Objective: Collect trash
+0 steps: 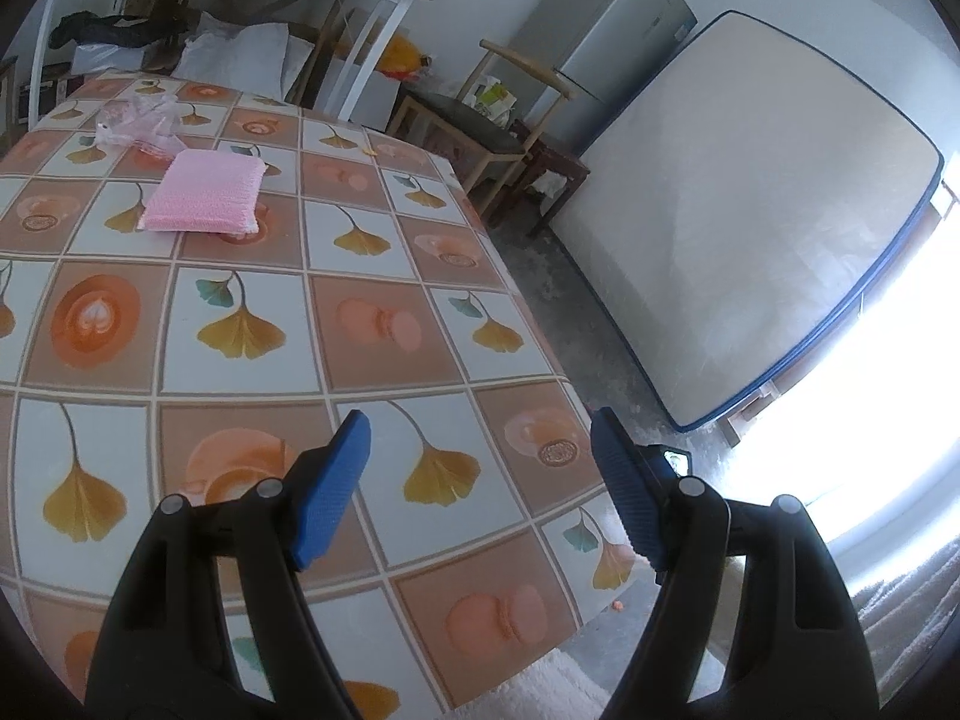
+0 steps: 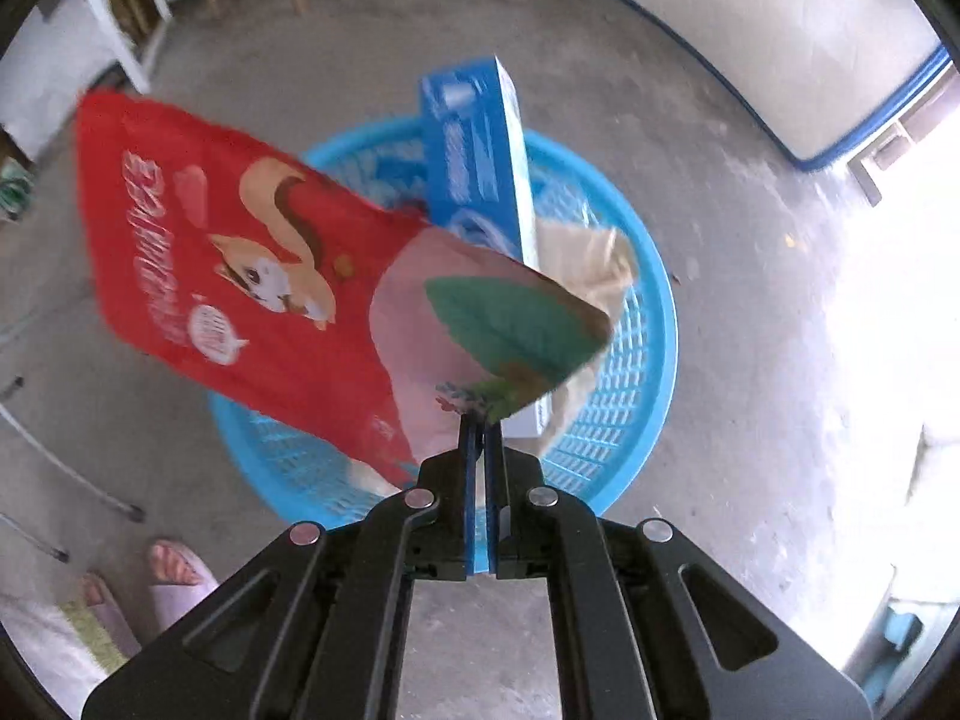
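In the right wrist view my right gripper is shut on a corner of a red snack bag with a squirrel picture, which hangs over a blue plastic basket on the floor. A blue box and a beige paper bag stand in the basket. In the left wrist view my left gripper is open with nothing between its fingers, above the near right corner of the table. A pink sponge and a crumpled clear plastic wrapper lie at the table's far left.
A mattress leans against the wall to the right, with a chair and a grey fridge behind the table. A person's slippered feet stand left of the basket. The concrete floor surrounds the basket.
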Demonstrator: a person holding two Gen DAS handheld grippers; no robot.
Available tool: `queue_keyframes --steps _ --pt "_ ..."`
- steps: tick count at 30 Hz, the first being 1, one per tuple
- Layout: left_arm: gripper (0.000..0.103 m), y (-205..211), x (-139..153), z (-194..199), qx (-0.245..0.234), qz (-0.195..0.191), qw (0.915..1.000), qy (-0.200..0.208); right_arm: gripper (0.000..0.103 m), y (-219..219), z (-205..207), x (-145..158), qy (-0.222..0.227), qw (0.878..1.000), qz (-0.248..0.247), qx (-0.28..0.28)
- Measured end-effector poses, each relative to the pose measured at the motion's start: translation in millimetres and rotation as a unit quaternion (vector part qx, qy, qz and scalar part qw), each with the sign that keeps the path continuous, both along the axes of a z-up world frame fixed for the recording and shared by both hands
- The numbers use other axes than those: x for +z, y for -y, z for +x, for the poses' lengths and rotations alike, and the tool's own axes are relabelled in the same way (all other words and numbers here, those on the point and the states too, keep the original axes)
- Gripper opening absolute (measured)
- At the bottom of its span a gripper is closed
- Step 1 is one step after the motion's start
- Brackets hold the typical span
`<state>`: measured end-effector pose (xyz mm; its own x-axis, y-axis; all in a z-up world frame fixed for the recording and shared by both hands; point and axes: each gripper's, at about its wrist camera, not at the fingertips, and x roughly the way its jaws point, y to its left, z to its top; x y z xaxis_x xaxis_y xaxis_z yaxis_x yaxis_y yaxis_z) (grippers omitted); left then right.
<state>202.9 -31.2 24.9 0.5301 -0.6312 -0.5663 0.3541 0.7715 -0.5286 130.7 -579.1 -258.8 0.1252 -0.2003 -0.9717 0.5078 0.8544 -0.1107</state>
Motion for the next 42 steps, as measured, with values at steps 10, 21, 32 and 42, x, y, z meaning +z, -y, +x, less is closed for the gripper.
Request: queue_keyframes --steps 10,21,32,42 --pt "0.072 -9 -4 2 0.003 -0.003 1.0000 0.001 0.030 23 -28 26 0.026 0.998 0.033 -0.035" --pt "0.072 -9 -9 6 0.004 0.000 1.0000 -0.005 0.029 -11 36 35 0.107 0.991 0.082 0.014" --pt "0.072 -16 -18 13 0.021 0.021 0.9993 -0.021 0.012 -13 83 -97 -0.007 0.993 0.119 -0.004" --pt "0.072 -18 -20 14 0.024 0.025 0.9991 -0.025 0.013 -5 94 -100 -0.019 0.989 0.142 -0.026"
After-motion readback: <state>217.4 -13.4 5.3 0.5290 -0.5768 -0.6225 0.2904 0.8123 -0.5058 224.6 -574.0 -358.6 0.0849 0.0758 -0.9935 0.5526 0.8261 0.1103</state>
